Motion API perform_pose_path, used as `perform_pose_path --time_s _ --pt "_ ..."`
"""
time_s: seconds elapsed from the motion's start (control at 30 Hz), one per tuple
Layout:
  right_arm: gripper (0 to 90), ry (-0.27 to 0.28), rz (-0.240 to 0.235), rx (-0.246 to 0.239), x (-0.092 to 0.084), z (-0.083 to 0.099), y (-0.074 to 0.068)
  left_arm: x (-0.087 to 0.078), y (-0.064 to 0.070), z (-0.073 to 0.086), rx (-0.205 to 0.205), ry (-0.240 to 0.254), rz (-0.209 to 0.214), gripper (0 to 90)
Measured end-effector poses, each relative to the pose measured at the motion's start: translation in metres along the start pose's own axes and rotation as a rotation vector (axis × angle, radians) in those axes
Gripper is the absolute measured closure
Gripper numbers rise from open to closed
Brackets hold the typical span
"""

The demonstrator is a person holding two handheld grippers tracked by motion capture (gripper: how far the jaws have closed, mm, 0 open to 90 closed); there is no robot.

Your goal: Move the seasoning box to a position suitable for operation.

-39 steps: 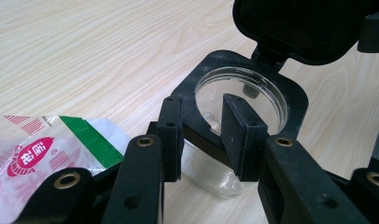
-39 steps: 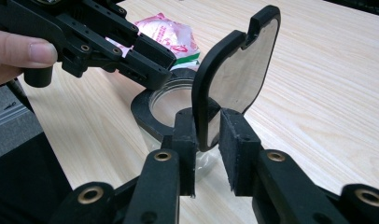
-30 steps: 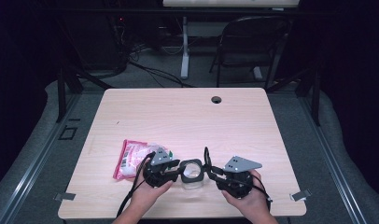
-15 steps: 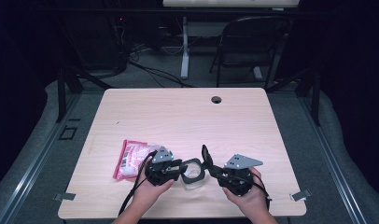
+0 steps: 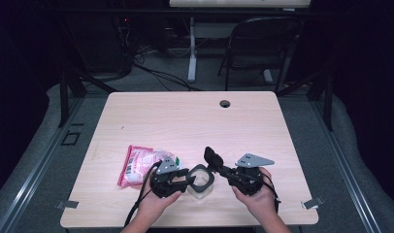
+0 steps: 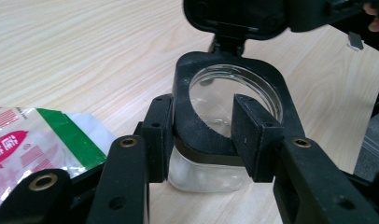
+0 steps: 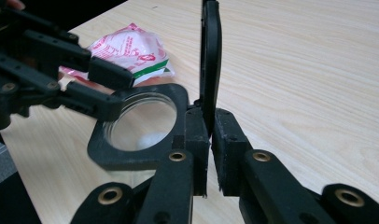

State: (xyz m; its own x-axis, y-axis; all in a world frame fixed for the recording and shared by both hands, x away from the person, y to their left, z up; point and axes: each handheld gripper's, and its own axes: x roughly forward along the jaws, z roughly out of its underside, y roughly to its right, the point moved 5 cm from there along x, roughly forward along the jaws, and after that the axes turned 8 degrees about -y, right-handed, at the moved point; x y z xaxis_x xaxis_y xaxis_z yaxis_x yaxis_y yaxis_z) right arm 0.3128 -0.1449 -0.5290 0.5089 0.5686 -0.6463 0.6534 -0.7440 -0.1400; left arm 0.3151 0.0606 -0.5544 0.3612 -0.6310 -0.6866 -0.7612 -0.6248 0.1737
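A small clear jar (image 5: 201, 180) with a black collar (image 6: 276, 98) stands near the table's front edge. My left gripper (image 5: 186, 179) is shut on the near side of that collar, one pad (image 6: 160, 135) outside and the other inside the mouth; its jaws have just been opening a little, with the collar still between them. The jar's hinged black lid (image 7: 211, 56) stands upright. My right gripper (image 7: 210, 135) is shut on the lid's lower edge, its jaws having just been closing onto it. In the high view the right gripper (image 5: 219, 168) comes in from the jar's right.
A pink and white snack bag (image 5: 137, 165) lies just left of the left gripper, touching it. The wooden table (image 5: 195, 121) has a cable hole (image 5: 225, 103) at its far edge. A folding chair (image 5: 263, 43) and cables are on the floor beyond.
The lid has swung up to stand more upright. The right gripper's jaws have narrowed around it. Both hands have stayed in place.
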Motion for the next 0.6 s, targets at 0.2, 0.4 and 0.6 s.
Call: perform_pose_path --time_s 0.2,0.4,0.6 --pt "85.8 0.007 0.004 0.037 0.006 -0.006 0.007 0.002 0.005 0.001 -0.015 0.006 0.019 56.5" --pt "85.5 0.013 0.006 0.069 0.013 -0.012 0.015 0.003 0.009 0.000 -0.039 0.016 0.025 54.1" --pt "83.9 0.020 -0.007 0.078 0.019 -0.017 0.019 0.002 0.017 0.000 0.001 0.035 0.020 50.4"
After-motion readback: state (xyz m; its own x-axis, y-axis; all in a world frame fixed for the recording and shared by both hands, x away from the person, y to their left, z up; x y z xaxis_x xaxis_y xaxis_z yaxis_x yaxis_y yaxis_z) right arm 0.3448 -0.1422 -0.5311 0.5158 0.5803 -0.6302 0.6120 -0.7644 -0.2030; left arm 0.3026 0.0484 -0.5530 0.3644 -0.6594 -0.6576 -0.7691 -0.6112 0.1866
